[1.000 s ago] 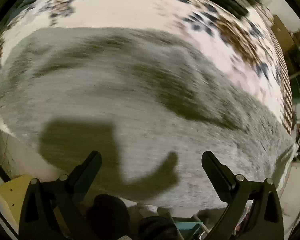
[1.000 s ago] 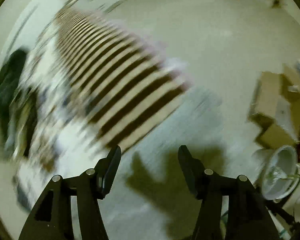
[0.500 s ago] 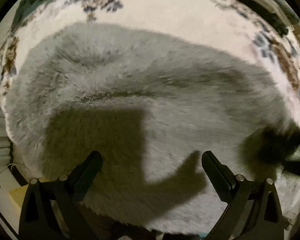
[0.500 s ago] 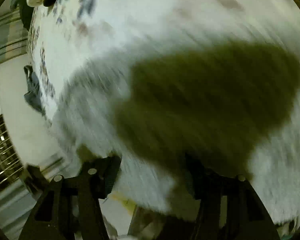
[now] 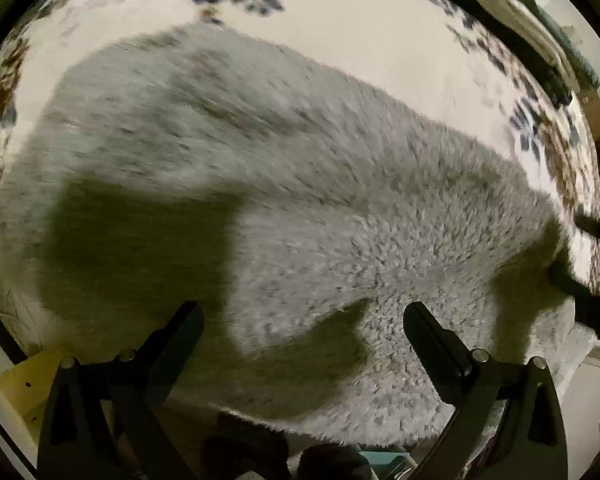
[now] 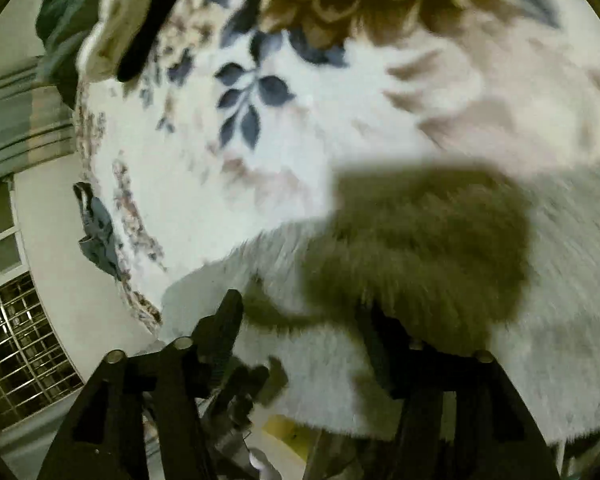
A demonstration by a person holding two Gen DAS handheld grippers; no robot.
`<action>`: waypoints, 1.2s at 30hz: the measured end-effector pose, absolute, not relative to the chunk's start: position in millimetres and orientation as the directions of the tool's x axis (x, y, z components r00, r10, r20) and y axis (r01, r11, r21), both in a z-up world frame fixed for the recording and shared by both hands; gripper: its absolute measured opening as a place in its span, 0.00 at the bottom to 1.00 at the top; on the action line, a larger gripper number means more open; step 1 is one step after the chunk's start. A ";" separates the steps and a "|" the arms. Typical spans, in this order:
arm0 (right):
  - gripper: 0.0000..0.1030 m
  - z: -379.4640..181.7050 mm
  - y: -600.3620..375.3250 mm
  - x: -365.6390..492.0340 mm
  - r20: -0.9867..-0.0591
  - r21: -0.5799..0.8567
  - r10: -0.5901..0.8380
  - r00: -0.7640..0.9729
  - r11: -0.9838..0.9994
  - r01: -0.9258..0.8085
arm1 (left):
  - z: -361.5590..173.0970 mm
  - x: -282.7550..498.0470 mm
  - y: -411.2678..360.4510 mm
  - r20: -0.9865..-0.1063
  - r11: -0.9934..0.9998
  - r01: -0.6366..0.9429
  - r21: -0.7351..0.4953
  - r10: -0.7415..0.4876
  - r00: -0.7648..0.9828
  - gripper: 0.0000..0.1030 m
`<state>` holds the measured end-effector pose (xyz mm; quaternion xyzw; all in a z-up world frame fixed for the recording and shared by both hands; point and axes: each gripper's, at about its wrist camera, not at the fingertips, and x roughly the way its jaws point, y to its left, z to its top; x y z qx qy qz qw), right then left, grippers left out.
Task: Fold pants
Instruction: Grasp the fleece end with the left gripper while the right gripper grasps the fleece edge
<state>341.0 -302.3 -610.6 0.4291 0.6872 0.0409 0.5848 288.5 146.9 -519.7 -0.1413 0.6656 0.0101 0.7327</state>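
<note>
The left gripper (image 5: 302, 314) hangs released, jaws wide, over the grey fleecy pants (image 5: 300, 200), which fill the middle of its frame atop a floral bedspread (image 5: 360, 40). The right gripper (image 6: 300, 312) has its jaws opening at the lower centre; the pants (image 6: 440, 300) seem to lie between them unpinched, though blur hinders certainty. The bedspread (image 6: 260, 140) spreads across the upper frame.

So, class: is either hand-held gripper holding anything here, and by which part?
Nothing is held. The left hand-held gripper hangs open over the fluffy grey pants; the right hand-held gripper's jaws are opening, empty.
</note>
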 end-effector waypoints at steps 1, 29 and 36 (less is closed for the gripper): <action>0.62 -608.7 -302.2 334.9 -0.767 0.555 0.640 0.053 0.619 0.556 | -515.8 286.2 152.7 -0.978 0.959 -0.210 -0.191 -0.169 0.119 0.99; 0.05 -641.4 -227.9 157.6 -0.836 0.382 0.544 0.073 0.482 0.788 | -484.5 221.3 358.2 -0.966 0.786 -0.571 -0.235 -0.127 0.223 0.09; 0.08 -647.4 -211.8 159.6 -0.832 0.328 0.551 -0.065 0.584 0.743 | -507.8 204.2 308.9 -0.980 0.766 -0.613 -0.194 -0.120 0.161 0.12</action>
